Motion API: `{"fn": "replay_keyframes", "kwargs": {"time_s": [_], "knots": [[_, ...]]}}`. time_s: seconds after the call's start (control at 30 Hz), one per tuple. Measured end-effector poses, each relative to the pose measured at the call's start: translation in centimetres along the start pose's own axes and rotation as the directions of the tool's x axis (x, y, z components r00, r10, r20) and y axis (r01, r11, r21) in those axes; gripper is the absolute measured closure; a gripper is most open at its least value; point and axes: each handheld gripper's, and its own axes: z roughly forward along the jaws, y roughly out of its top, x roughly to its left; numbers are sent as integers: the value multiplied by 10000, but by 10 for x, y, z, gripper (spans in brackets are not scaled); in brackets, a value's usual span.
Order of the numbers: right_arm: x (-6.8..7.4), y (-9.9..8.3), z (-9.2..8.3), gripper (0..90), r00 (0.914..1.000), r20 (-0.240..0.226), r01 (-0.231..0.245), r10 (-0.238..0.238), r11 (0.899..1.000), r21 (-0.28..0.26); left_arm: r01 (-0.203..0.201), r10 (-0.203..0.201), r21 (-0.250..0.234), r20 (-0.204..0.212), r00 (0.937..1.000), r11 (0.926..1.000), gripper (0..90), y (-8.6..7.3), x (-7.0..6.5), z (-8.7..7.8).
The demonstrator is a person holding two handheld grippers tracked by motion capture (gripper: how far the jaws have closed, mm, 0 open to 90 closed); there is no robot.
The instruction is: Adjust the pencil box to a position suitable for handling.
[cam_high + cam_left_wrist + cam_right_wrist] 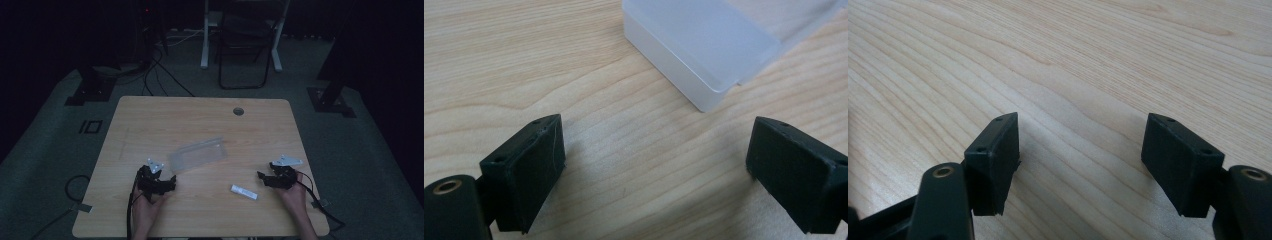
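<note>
Evidently both tools were at rest on the desk, each held low in a hand near the person's edge. The left gripper had its jaws set wide apart with nothing between them; bare wood showed in the gap in the left gripper view. Just ahead of those jaws, and a little to their right, lay the translucent plastic box, flat on the desk and not touched by either pad. In the high view the box sat slantwise beyond the left gripper, near enough that a short push forward would likely bring the jaws onto its nearest corner.

The right gripper likewise stood open, jaws fully spread over plain wood grain, holding nothing. A small white tube lay on the desk between the two tools, nearer the right gripper and slightly toward the person from its jaws, apart from them.

I judged the open jaws a ready stance: box for the left, tube for the right.
</note>
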Motion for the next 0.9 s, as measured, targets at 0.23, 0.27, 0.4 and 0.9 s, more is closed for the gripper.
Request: {"fn": "replay_keyframes", "kwargs": {"time_s": [0.23, 0.27, 0.4, 0.9], "knots": [[0, 0, 0, 315, 10000, 2, 13, -13, 10000, 0, 123, -123, -26, -95, 9999, 9999, 95, -1, -1, 0], [0, 0, 0, 315, 10000, 1, 13, -13, 10000, -1, 127, -128, -31, -90, 9999, 9999, 96, -1, -1, 0], [0, 0, 0, 317, 10000, -33, 15, -15, 10000, 5, 125, -125, -31, -92, 9999, 9999, 95, -1, -1, 0], [2, 1, -8, 511, 9999, -153, -61, 56, 9995, -301, 86, -86, -15, -74, 9999, 10000, 95, 0, -1, 0]]}}
